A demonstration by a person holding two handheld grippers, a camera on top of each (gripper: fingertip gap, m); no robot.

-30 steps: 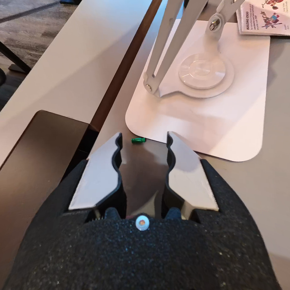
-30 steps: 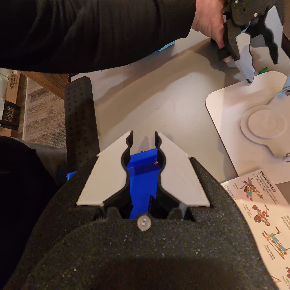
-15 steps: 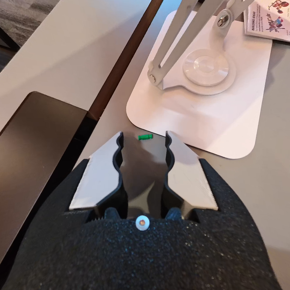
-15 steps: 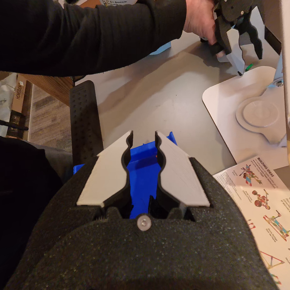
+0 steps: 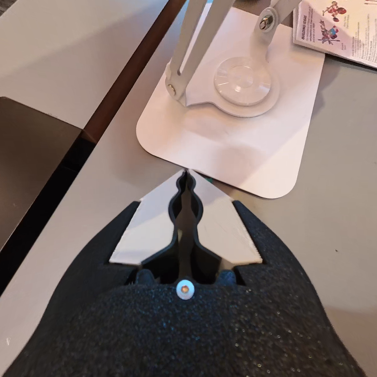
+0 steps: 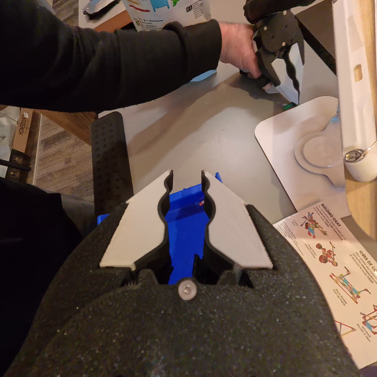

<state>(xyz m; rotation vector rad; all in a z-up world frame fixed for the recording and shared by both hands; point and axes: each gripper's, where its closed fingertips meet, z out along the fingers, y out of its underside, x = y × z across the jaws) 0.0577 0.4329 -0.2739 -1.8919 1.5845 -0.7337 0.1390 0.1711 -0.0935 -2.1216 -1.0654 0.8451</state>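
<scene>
My left gripper [image 5: 186,177] has its fingertips pressed together at the near edge of the white stand base [image 5: 234,146], low over the grey table [image 5: 114,183]. A small green peg [image 5: 209,180] shows as a sliver just past my right finger; in the right wrist view the same peg [image 6: 287,105] lies flat on the table at the fingertips, touching or almost touching them. Whether the tips pinch it I cannot tell. Its long axis runs roughly along the base's near edge; which end leads is too small to read.

My right gripper [image 6: 187,173] hangs with a narrow gap between its fingers, holding nothing, over a blue bin [image 6: 183,224]. A small red-and-white piece [image 6: 202,202] sits inside the bin near its far wall. A printed leaflet [image 6: 326,255] lies on the table just to the right.
</scene>
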